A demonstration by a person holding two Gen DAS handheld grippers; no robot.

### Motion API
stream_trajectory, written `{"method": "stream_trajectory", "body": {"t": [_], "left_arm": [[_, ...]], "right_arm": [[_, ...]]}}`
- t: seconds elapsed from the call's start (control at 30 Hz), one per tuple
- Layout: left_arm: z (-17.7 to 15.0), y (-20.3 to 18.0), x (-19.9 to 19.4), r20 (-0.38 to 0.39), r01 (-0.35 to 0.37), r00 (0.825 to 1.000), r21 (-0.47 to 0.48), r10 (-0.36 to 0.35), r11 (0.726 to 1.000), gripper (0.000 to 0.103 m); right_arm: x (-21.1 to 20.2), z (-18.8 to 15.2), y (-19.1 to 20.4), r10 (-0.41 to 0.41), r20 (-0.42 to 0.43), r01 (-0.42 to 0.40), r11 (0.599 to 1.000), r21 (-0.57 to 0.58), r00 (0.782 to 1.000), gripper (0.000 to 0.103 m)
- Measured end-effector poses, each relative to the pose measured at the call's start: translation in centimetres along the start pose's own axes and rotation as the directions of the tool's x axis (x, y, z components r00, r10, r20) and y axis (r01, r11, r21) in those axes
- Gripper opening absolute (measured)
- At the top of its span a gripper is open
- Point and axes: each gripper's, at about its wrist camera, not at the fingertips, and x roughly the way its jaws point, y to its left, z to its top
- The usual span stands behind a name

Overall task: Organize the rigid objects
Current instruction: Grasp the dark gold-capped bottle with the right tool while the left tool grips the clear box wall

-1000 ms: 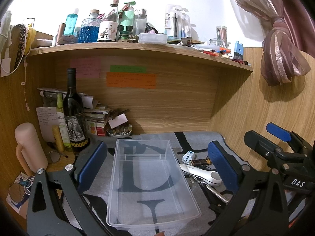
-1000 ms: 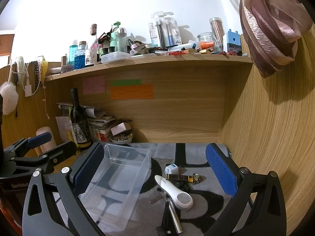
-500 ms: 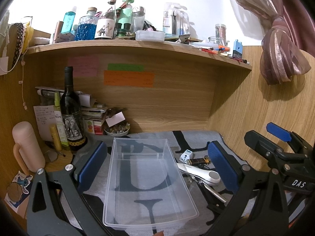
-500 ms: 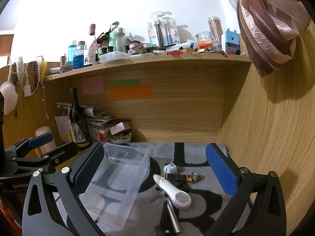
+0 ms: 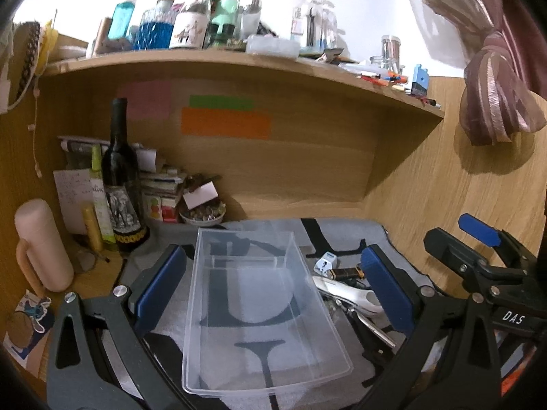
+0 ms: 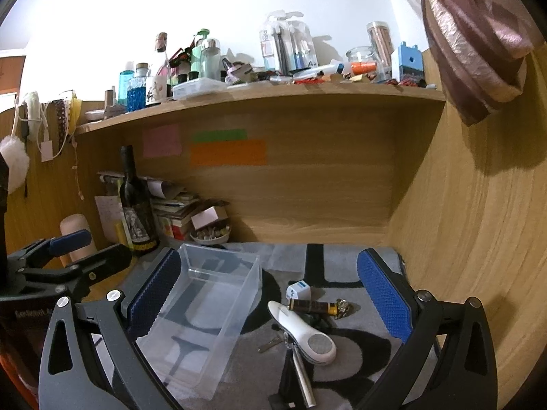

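The right claw [image 6: 266, 304] hung wide open and empty, the white oblong handheld device [image 6: 302, 331] lying on the grey patterned desk mat [image 6: 342, 266] between its pads, long axis running eleven to five. The clear rectangular plastic bin [image 6: 205, 311] sat at nine o'clock of it, framed by the equally open, empty left claw [image 5: 270, 294], so the right looked nearer.

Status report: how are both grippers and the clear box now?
Left gripper open, astride clear box. Right gripper open above white handheld device. Box empty. Nothing in the way.

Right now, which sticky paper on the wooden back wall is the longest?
The orange paper strip is the longest. It sits directly under the shorter green paper strip, while the pink paper note to their left is squarish.
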Motion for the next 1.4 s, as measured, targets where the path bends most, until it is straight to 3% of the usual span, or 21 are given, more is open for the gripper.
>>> {"method": "stream_trajectory", "body": {"t": [0.07, 0.17, 0.2, 0.33, 0.47, 0.57, 0.8, 0.87, 0.93, 1.03, 1.17, 1.4], "left_arm": [[0.0, 0.8, 0.4, -0.019, -0.010, 1.000, -0.004, 0.010, 1.000, 0.100], [0.0, 2.4, 1.4, -0.065, -0.042, 0.997, 0.006, 0.043, 0.999, 0.085], [0.0, 2.9, 1.7, -0.080, -0.053, 0.995, 0.011, 0.054, 0.999, 0.084], [-0.6, 5.1, 3.4, -0.143, -0.096, 0.985, 0.029, 0.100, 0.995, 0.072], [-1.6, 7.2, 6.1, -0.274, -0.080, 0.958, 0.018, 0.082, 0.997, 0.046], [-2.7, 8.1, 8.0, -0.353, -0.056, 0.934, 0.014, 0.057, 0.998, 0.035], [-4.1, 8.9, 10.9, -0.471, -0.031, 0.882, -0.005, 0.025, 1.000, 0.026], [-4.4, 9.3, 11.4, -0.509, -0.019, 0.861, -0.028, 0.002, 0.999, 0.022], [-4.6, 9.4, 11.7, -0.526, -0.025, 0.851, -0.031, 0.005, 0.999, 0.020], [-4.9, 9.3, 11.8, -0.534, -0.024, 0.846, -0.013, 0.013, 1.000, 0.019], [-4.8, 9.2, 11.9, -0.538, -0.007, 0.843, -0.024, -0.007, 1.000, 0.011], [-4.9, 9.6, 12.2, -0.539, 0.000, 0.842, -0.061, -0.033, 0.998, 0.011]], "right_arm": [[0.6, -0.2, -0.1, 0.011, -0.024, -0.011, 1.000, 0.000, 1.000, 0.103], [2.2, -0.5, -0.4, -0.007, -0.082, 0.006, 1.000, -0.019, 0.997, 0.103], [2.6, -0.7, -0.5, -0.018, -0.092, 0.016, 1.000, -0.023, 0.996, 0.103], [4.6, -1.6, -1.1, -0.052, -0.165, 0.044, 0.998, -0.049, 0.985, 0.094], [6.5, -2.7, -2.2, -0.061, -0.237, 0.051, 0.998, -0.048, 0.970, 0.088], [7.9, -3.4, -3.2, -0.061, -0.297, 0.052, 0.998, -0.036, 0.953, 0.081], [10.7, -4.4, -4.7, -0.075, -0.392, 0.069, 0.997, -0.031, 0.917, 0.068], [11.4, -4.5, -5.0, -0.073, -0.409, 0.067, 0.997, -0.029, 0.909, 0.067], [12.3, -4.7, -5.4, -0.082, -0.426, 0.078, 0.997, -0.027, 0.901, 0.066], [14.0, -4.9, -6.6, -0.100, -0.455, 0.112, 0.994, 0.000, 0.885, 0.066], [16.0, -5.4, -8.3, -0.059, -0.508, 0.112, 0.991, 0.074, 0.859, 0.066], [18.1, -6.6, -9.0, -0.029, -0.590, 0.126, 0.984, 0.123, 0.807, 0.066]]}}
